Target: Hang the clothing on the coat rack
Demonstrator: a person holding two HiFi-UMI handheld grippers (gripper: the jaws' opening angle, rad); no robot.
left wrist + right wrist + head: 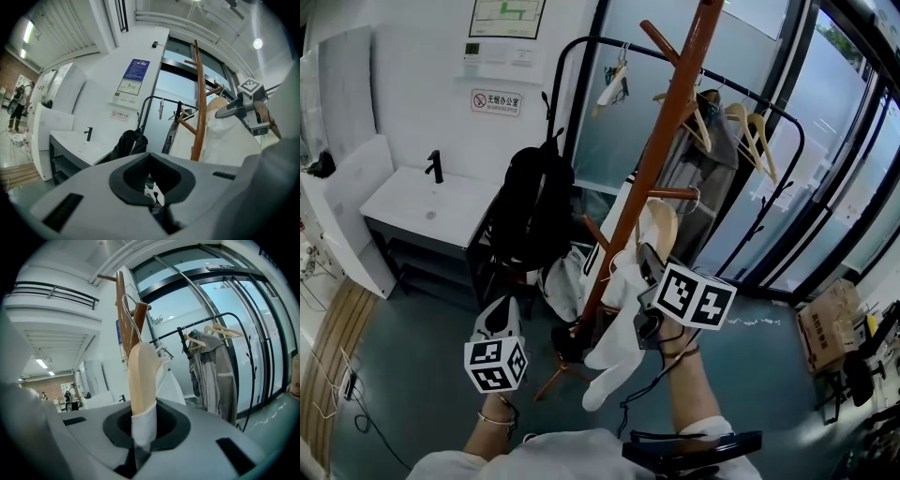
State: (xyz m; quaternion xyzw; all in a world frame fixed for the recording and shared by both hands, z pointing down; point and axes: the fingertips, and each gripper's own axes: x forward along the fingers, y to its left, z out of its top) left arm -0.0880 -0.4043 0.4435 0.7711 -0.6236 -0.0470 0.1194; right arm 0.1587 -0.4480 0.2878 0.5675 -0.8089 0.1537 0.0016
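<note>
My left tongs (501, 309): wrist low and close to my body, nose aimed at the coat rack (667, 141), which stands ahead and to their right. The 2 jaws are pressed together with nothing between them.

My right tongs (649, 264): forearm stretched further out, nose up against the rack's pole. They are clenched on 1 end of the wooden hanger (140, 376), with the white garment (143, 422) pinched over it. The hanger's long axis runs up and away from the jaws, and its wire hook (132, 317) is at the far end beside the pole. Cannot tell if the hook is seated. The garment's sleeve dangles below these tongs.
</note>
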